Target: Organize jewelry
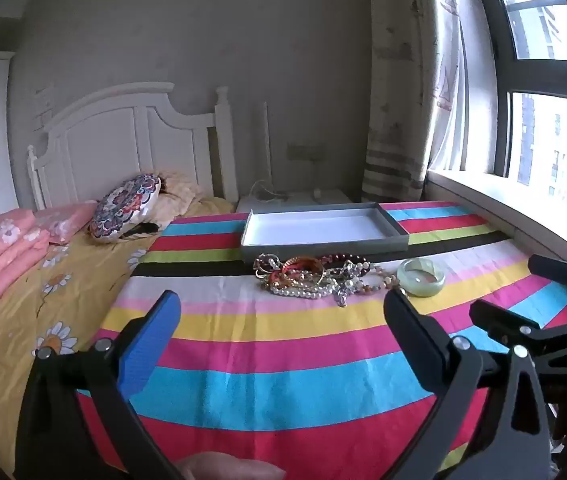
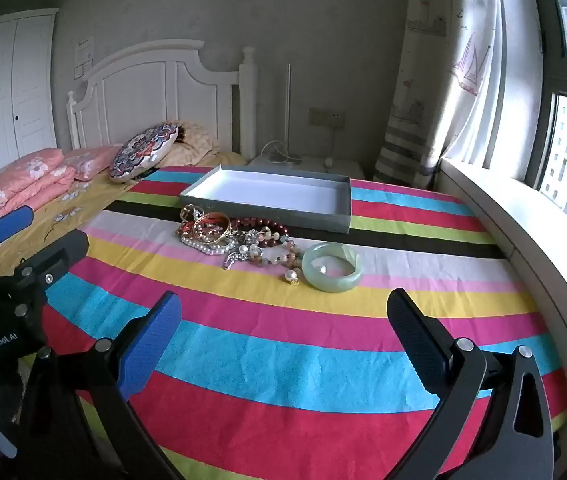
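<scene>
Striped bedspread | jewelry heap, seemingly tangled, beside tray | both fingers released, empty

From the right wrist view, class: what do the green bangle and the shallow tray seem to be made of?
Green bangle: probably jade or glass, pale, translucent, glossy with soft highlights.
Shallow tray: likely cardboard, matte grey outside, white inside, thin straight walls with sharp folded corners.

Both wrist views look forward and slightly down over the striped cloth from near; left sits leftward; both share the tray.
</scene>
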Available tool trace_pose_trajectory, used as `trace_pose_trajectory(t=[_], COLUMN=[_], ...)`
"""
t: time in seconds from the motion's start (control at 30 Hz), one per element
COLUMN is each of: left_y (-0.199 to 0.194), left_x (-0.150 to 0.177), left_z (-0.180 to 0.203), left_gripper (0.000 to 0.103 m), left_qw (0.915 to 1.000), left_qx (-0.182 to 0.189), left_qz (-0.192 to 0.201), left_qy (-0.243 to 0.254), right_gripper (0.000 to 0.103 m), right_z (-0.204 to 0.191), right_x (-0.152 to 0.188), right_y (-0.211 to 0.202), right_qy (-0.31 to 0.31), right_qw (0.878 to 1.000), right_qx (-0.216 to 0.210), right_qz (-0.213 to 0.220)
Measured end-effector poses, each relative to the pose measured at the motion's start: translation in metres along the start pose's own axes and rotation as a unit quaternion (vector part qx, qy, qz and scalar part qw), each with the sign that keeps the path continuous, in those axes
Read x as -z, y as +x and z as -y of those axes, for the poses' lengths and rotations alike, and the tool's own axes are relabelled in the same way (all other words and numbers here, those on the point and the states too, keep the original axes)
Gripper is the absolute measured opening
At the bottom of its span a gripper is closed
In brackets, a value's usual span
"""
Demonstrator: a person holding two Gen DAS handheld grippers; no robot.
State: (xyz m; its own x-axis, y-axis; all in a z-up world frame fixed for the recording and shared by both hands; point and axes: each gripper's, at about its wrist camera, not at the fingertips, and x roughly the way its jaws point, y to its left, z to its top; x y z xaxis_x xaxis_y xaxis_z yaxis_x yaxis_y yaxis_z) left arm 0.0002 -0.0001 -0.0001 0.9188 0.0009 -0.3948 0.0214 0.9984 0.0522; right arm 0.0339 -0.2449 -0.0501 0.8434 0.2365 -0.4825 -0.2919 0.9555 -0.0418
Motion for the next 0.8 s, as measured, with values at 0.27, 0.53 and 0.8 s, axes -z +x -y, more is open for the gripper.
trace_pose_trajectory(t=[0.27, 0.53, 0.8], left_y=[-0.003, 0.005, 0.008], left_x=[0.007, 0.007, 0.008], left_z=[0.006, 0.007, 0.002], left_gripper=[0.101, 0.101, 0.101], left_qw=[1.0, 1.0, 1.0], left_qx=[0.0, 0.001, -0.001], left_qz=[0.002, -0.003, -0.007], left_qy=[0.006, 0.008, 0.003], right_gripper=[0.099, 0.099, 0.099], right_z=[0.0, 0.0, 0.001], right_x=[0.001, 0.0, 0.0], right_y=[0.0, 0.0, 0.0], right_qy=[0.001, 0.002, 0.003], right_qw=[1.0, 1.0, 1.0], right_qx=[-0.002, -0.001, -0.002], right_qz=[-0.002, -0.002, -0.002])
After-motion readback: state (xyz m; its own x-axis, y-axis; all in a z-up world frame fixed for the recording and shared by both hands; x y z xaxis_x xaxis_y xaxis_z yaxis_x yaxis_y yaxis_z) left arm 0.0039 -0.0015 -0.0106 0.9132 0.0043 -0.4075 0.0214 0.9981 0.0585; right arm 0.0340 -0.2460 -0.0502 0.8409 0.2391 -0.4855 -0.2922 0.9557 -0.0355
